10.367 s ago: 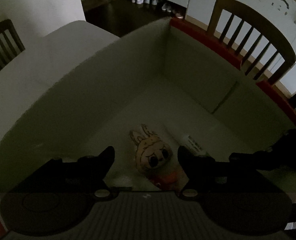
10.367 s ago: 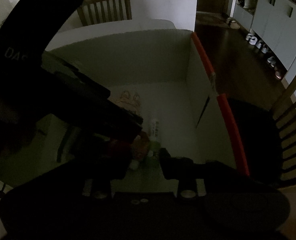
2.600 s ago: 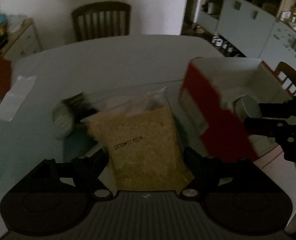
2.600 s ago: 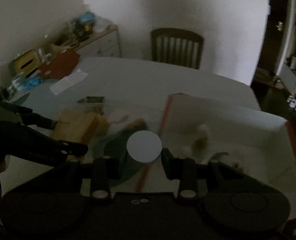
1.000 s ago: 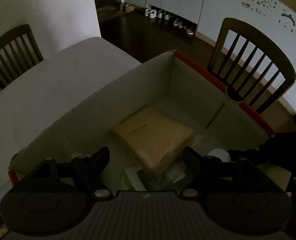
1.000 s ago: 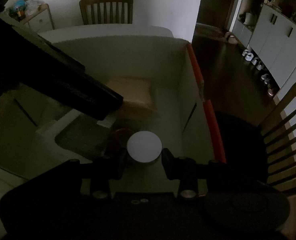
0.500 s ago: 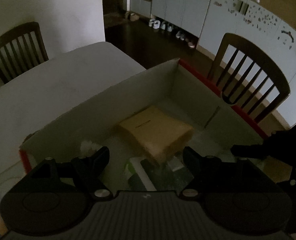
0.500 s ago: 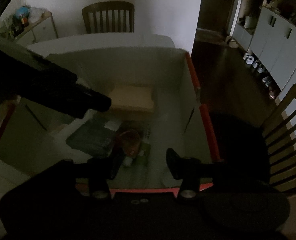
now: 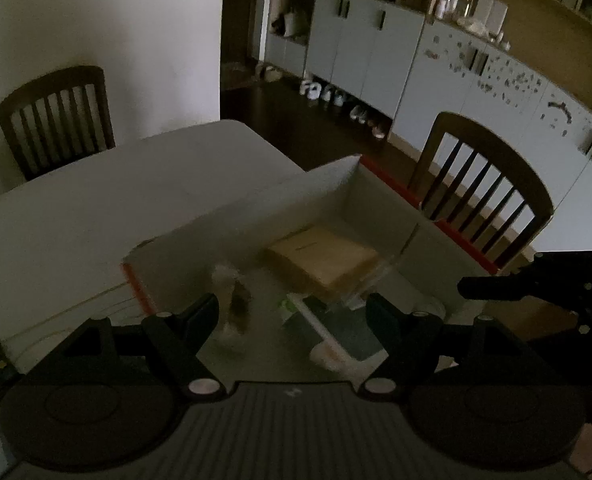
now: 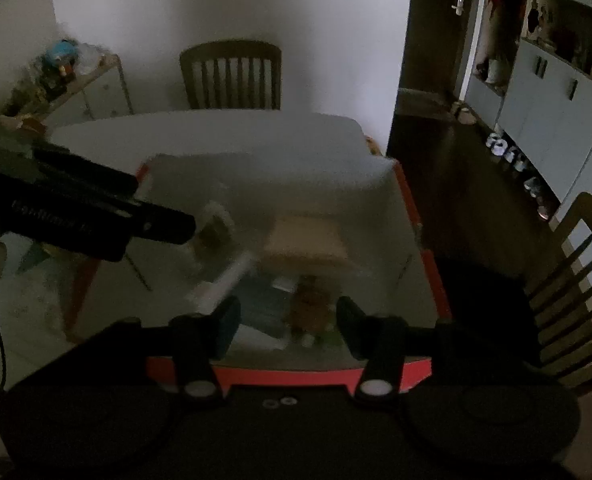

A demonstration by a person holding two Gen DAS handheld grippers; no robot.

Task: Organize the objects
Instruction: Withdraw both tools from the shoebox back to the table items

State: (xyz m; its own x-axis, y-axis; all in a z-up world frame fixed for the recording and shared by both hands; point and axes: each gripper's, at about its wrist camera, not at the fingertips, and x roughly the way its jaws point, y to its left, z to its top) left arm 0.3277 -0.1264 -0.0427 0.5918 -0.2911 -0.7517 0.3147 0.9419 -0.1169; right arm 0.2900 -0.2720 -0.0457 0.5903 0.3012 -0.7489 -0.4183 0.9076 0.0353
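Left wrist view: both grippers [image 9: 291,312] [image 10: 287,320] wide apart, empty, above box [image 9: 235,216]; writing unreadable.

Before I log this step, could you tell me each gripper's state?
Left gripper: open, holding nothing.
Right gripper: open, holding nothing.

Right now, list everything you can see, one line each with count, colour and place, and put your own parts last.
box: 1, white with red edges, on the table
tan bag: 1, tan, inside the box at its far end
fluffy item: 1, white and brown, blurred, inside the box near its left wall
other contents: dim, cannot tell apart
table: 1, white
chairs: 2, dark wood, beside the table
cabinets: pale blue-grey, along the far wall
left gripper: 1, black, open, above the box
right gripper: 1, black, open, above the box
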